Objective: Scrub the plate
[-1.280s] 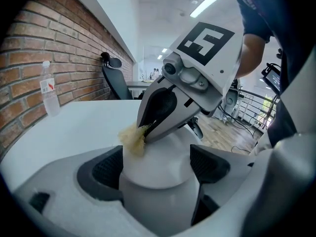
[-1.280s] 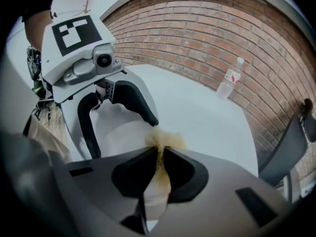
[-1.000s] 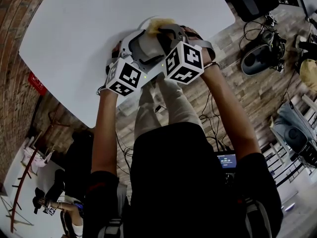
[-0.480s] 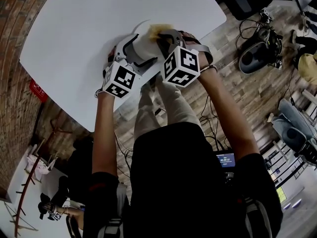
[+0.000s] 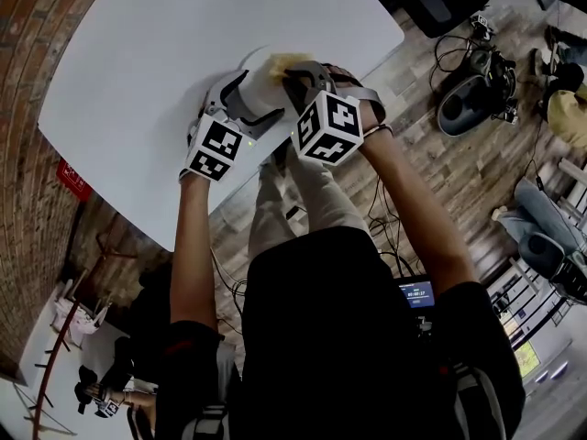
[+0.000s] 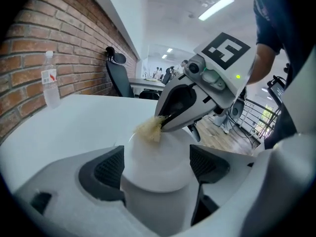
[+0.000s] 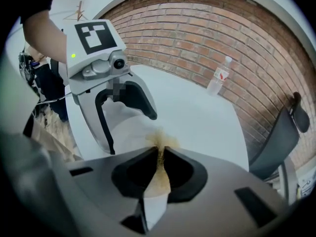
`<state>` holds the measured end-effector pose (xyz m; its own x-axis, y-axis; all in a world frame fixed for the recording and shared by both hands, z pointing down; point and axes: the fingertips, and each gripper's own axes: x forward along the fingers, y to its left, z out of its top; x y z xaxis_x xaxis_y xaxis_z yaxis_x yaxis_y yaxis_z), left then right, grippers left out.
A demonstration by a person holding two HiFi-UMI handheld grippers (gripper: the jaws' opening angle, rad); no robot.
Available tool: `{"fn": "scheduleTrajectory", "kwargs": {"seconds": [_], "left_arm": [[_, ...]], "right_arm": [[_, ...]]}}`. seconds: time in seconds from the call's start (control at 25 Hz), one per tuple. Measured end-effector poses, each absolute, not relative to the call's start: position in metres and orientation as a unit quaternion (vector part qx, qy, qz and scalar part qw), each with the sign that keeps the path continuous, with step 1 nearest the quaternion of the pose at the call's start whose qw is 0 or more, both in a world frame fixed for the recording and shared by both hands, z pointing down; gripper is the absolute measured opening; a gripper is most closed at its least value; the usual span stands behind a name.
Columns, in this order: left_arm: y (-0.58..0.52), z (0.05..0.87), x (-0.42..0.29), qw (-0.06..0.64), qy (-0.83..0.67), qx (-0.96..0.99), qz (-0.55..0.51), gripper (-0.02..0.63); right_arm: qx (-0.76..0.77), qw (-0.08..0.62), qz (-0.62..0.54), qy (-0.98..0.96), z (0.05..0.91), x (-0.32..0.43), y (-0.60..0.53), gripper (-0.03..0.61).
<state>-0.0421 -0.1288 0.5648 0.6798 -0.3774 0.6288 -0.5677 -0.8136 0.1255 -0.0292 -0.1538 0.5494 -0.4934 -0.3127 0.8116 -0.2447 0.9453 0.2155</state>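
Note:
A white plate (image 5: 260, 92) is held tilted over the near edge of the white table (image 5: 156, 71). My left gripper (image 5: 246, 90) is shut on it, and the plate's rim (image 6: 157, 163) fills the gap between the dark pads (image 6: 109, 169). My right gripper (image 5: 295, 73) is shut on a yellowish scrubber (image 7: 160, 168). The scrubber's frayed tip (image 6: 150, 129) presses on the plate's upper face. In the right gripper view the plate (image 7: 129, 131) lies just past the scrubber, under the left gripper (image 7: 129, 102).
A clear water bottle (image 6: 51, 81) stands at the table's far side by the brick wall (image 7: 207, 38). A black office chair (image 7: 289, 127) is beyond the table. Bags and cables (image 5: 477, 90) lie on the wooden floor to the right.
Both grippers, with the plate and scrubber, have drifted slightly left and farther over the table in the head view. Both grips are unchanged.

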Motion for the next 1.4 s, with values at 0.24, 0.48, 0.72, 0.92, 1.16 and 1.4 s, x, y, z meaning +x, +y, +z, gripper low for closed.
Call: {"fn": "scheduleTrajectory", "kwargs": {"seconds": [0.24,0.48,0.72,0.92,1.16,1.4], "left_arm": [[-0.135,0.543,-0.037,0.137,-0.263,0.910,0.291,0.405],[-0.133,0.523,-0.037,0.127,-0.262,0.914,0.282,0.405],[-0.126,0.499,-0.039,0.132,-0.262,0.920,0.259,0.404],[-0.117,0.480,-0.042,0.147,-0.261,0.926,0.230,0.403],[-0.109,0.457,-0.041,0.130,-0.253,0.934,0.218,0.363],[-0.105,0.425,-0.047,0.126,-0.274,0.937,0.175,0.093]], "right_arm": [[0.191,0.457,-0.009,-0.869,0.536,-0.022,-0.159,0.041],[0.224,0.426,0.041,-0.876,0.518,-0.016,-0.156,0.041],[0.254,0.414,0.051,-0.872,0.500,-0.006,-0.149,0.041],[0.280,0.395,0.072,-0.872,0.483,-0.005,-0.143,0.041],[0.309,0.362,0.080,-0.876,0.457,-0.010,-0.138,0.041],[0.349,0.319,0.103,-0.875,0.432,-0.010,-0.134,0.041]]}}
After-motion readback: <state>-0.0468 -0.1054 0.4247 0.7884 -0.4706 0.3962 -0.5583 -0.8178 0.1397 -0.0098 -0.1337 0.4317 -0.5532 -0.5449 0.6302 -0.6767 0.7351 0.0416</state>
